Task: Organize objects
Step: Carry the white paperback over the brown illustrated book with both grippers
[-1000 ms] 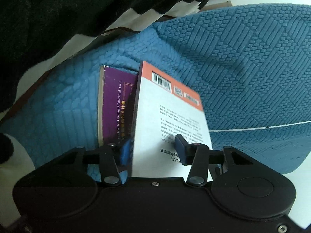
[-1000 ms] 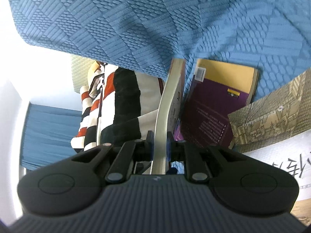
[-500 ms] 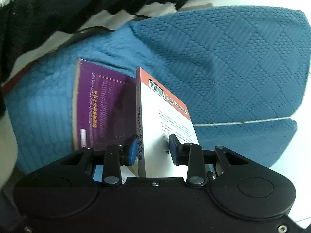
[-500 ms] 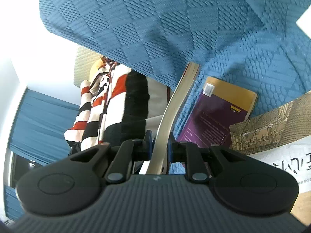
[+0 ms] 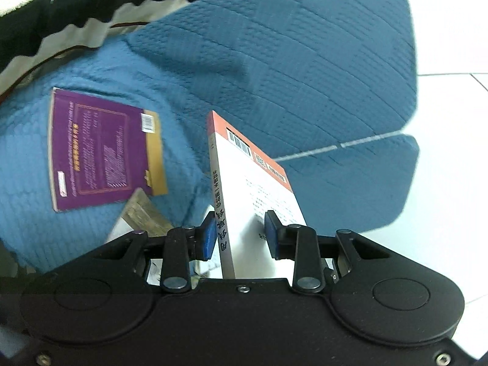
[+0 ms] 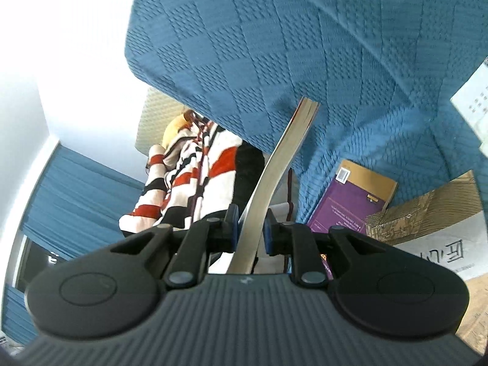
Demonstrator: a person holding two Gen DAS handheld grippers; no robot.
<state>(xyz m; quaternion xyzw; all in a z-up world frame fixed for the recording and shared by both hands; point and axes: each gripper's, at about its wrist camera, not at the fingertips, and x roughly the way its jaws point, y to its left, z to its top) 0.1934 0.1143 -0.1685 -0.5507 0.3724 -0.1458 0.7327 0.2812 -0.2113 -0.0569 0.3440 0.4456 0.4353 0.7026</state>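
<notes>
Carefully, above the blue quilted cushion point(image 5: 289, 61) where the purple book point(image 5: 100, 149) is lying flat, I am carrying the white book point(image 5: 259, 201), left gripper point(image 5: 241, 235) and right gripper point(image 6: 248, 231) both narrowly clamping it, aiming to keep level.

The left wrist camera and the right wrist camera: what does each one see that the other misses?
Only the left wrist view shows the white book's back cover with its barcode, and the white tiled floor. Only the right wrist view shows the striped garment, blue curtains and a patterned box. Both show the blue quilted sofa and the purple book lying on it.
</notes>
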